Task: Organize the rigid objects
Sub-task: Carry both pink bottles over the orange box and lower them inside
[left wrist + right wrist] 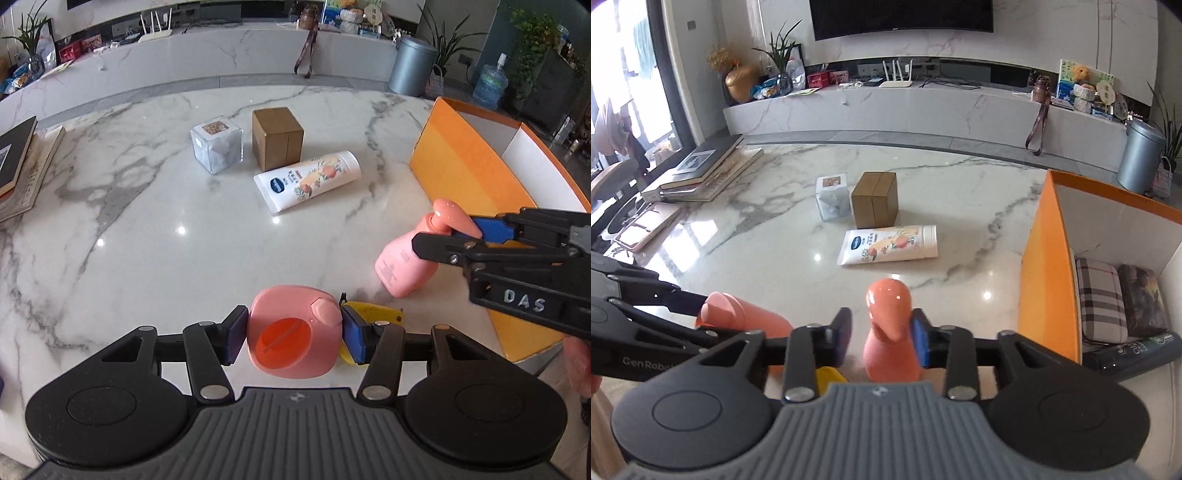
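Observation:
My left gripper (293,334) is shut on a pink tape-measure-like case (295,332) with an orange round centre, held just above the marble table; it shows at the left in the right wrist view (738,317). My right gripper (881,338) has its jaws around the neck of a pink pump bottle (890,332), the right pad touching it and a gap at the left pad. That bottle (406,258) stands on the table beside the orange box (461,166). A yellow object (376,314) lies under the left gripper.
A lotion tube (308,181), a brown cardboard box (277,136) and a clear cube (218,142) lie mid-table. The orange box (1045,266) holds a plaid case (1100,299), a dark pouch (1145,299) and a dark bottle (1134,354). Books (18,162) sit at the left edge.

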Tool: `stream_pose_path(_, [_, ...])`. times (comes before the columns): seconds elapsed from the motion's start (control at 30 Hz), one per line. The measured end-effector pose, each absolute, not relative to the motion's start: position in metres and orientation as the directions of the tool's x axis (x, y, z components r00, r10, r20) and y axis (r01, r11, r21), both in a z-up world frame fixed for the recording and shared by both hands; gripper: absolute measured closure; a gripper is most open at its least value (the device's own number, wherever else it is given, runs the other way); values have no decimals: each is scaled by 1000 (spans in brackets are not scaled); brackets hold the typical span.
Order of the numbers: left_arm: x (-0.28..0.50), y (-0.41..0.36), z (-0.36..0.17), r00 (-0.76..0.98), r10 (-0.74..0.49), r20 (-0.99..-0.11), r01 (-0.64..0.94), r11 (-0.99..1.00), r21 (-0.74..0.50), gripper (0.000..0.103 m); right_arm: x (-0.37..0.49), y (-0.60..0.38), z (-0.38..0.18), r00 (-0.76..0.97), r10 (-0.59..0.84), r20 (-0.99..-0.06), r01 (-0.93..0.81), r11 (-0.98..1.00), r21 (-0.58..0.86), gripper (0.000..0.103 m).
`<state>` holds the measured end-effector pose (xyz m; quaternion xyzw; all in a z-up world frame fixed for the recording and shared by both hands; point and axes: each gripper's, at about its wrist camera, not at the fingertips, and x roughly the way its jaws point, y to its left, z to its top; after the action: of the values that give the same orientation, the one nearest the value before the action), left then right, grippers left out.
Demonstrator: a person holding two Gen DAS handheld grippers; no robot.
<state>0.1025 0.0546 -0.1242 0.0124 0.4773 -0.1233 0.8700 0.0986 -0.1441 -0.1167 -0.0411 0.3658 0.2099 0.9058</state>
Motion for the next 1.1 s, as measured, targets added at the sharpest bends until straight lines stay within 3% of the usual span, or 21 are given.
stream_pose_path(0.33, [102,51,-129,560,-216,-800,235,967,-96,40,104,-144,-126,662,353,-661,-386,917,104,61])
stream_pose_path(0.5, [99,48,-128,571,-206,-794,247,966,-74,41,105,-147,-130,668,339,-662,-371,923,98,75])
stream_pose_path(0.7, [96,46,-123,598,-196,-777,252,966,-50,42,103,-147,-129,678,338,-653,-376,923,87,76])
stream_pose_path(0.97, [79,42,-64,637,-309,-706,249,949,-191,42,75,-163,-85,730,428,-532,-410,898,160,76])
stream_pose_path(1.1, [74,5,-27,650,-366,-666,356,921,-159,42,58,-187,-46,751,455,-478,-399,890,220,76])
